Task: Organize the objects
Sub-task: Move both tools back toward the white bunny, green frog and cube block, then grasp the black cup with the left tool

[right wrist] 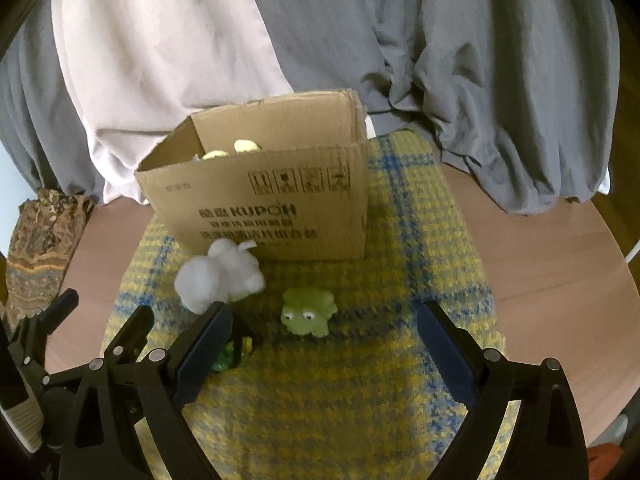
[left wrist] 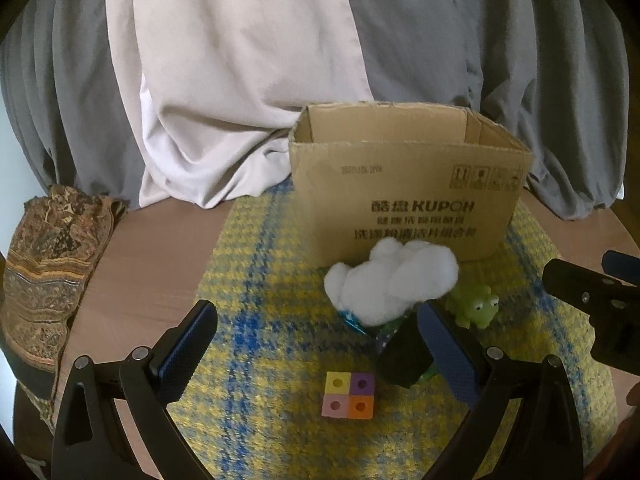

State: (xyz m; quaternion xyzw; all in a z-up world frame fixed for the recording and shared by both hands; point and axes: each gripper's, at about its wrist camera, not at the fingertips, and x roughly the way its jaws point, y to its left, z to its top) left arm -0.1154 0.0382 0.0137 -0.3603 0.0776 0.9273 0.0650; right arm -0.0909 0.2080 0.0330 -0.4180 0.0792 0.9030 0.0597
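An open cardboard box (left wrist: 408,184) stands at the back of a yellow and blue mat (left wrist: 272,280); in the right wrist view (right wrist: 264,200) pale objects lie inside it. A white fluffy toy (left wrist: 390,280) (right wrist: 218,276) lies in front of the box. A green frog toy (left wrist: 474,304) (right wrist: 306,312) sits to its right. A four-colour cube block (left wrist: 349,395) lies on the mat between my left fingers. A black object (left wrist: 406,354) lies by the left gripper's right finger. My left gripper (left wrist: 320,344) is open and empty. My right gripper (right wrist: 324,344) is open and empty, the frog just ahead.
A round wooden table (right wrist: 552,264) carries the mat. A folded patterned cloth (left wrist: 48,256) lies at the table's left edge. Grey and white draped fabric (left wrist: 240,60) hangs behind the box. The right gripper's body (left wrist: 592,300) shows at the right of the left wrist view.
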